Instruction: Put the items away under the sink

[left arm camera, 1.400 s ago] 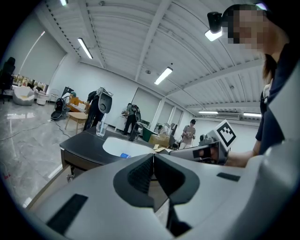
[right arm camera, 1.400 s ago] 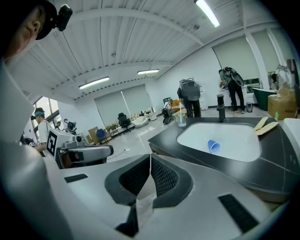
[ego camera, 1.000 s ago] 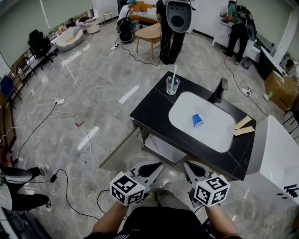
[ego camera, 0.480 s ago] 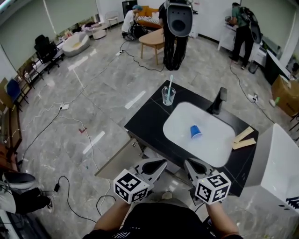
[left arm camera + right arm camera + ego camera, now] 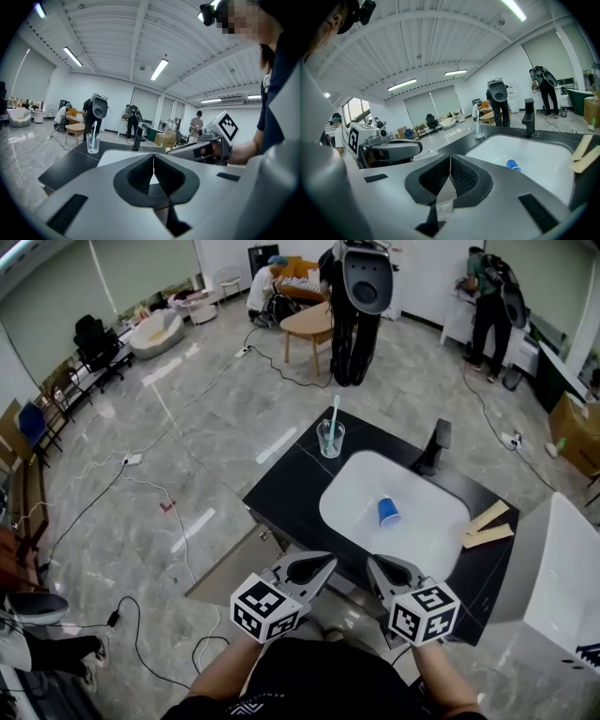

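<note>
- The left gripper (image 5: 328, 561) hung just short of the sink counter's (image 5: 281, 486) near edge. Its fingers were pressed together with nothing between them.
- The right gripper (image 5: 373, 562) hung beside it, just apart, at the same near edge. Its fingers were likewise closed tight and empty.
- The blue cup (image 5: 388, 512) lay on its side near the middle of the white sink basin (image 5: 347, 507), apart from every wall of it.
- A glass (image 5: 329, 439) holding a toothbrush (image 5: 336, 412) stood upright on the counter at the sink's far-left side, close to the counter's far corner.
- The black faucet (image 5: 432, 447) rose from the sink's far rim.
- Two wooden pieces (image 5: 487, 526) lay on the counter to the sink's right, right at that edge.
- A tan panel (image 5: 230, 563) stuck out low from under the counter on the sink's near-left side, just left of the left gripper.
- A large white box (image 5: 553, 582) stood right of the sink, near the counter's right end, leaving only a narrow gap there.
- Left of the sink the grey floor (image 5: 187, 409) lay wide and open, crossed by loose cables (image 5: 103, 474).
- Beyond the sink's far side, well apart, stood a wooden table (image 5: 307, 322) and several people (image 5: 490, 306).
</note>
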A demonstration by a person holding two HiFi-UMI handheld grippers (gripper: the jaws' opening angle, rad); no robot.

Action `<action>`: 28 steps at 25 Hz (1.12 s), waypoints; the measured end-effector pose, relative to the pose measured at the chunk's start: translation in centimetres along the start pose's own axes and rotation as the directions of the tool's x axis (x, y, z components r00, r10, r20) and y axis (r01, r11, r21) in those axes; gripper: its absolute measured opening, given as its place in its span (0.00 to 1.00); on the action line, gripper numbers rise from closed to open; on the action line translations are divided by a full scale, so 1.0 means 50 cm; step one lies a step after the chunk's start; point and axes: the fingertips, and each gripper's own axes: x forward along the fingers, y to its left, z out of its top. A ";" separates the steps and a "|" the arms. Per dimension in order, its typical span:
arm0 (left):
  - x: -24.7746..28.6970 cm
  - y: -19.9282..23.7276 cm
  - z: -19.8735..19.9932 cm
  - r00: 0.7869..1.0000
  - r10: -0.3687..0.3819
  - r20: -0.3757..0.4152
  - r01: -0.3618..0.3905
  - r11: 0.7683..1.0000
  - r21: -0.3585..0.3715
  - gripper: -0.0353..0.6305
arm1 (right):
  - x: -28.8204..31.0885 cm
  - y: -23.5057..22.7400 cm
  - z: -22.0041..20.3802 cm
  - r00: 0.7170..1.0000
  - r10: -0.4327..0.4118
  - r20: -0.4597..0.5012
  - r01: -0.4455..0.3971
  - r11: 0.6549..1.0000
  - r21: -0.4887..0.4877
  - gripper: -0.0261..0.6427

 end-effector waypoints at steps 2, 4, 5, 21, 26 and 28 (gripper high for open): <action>0.007 0.000 0.005 1.000 -0.012 -0.008 0.012 1.000 0.013 0.07 | -0.002 -0.008 0.002 1.000 -0.005 0.001 0.005 1.000 0.006 0.09; 0.014 0.004 0.004 0.999 -0.025 -0.024 0.026 1.000 0.014 0.07 | -0.002 -0.016 0.003 1.000 -0.016 0.000 0.016 1.000 0.008 0.09; 0.018 0.007 0.002 0.999 -0.031 -0.033 0.032 0.999 0.012 0.07 | -0.002 -0.019 0.004 1.000 -0.023 -0.001 0.023 1.000 0.006 0.09; 0.097 0.170 0.045 0.994 -0.090 -0.059 0.090 0.996 0.008 0.07 | 0.123 -0.098 0.072 0.993 -0.119 0.013 0.119 0.992 0.043 0.09; 0.118 0.230 0.049 0.993 -0.091 -0.077 0.092 0.996 0.012 0.07 | 0.176 -0.116 0.093 0.991 -0.133 0.018 0.131 0.989 0.075 0.09; 0.128 0.250 0.051 0.992 -0.094 -0.080 0.096 0.995 0.022 0.07 | 0.198 -0.123 0.100 0.991 -0.137 0.015 0.135 0.988 0.079 0.09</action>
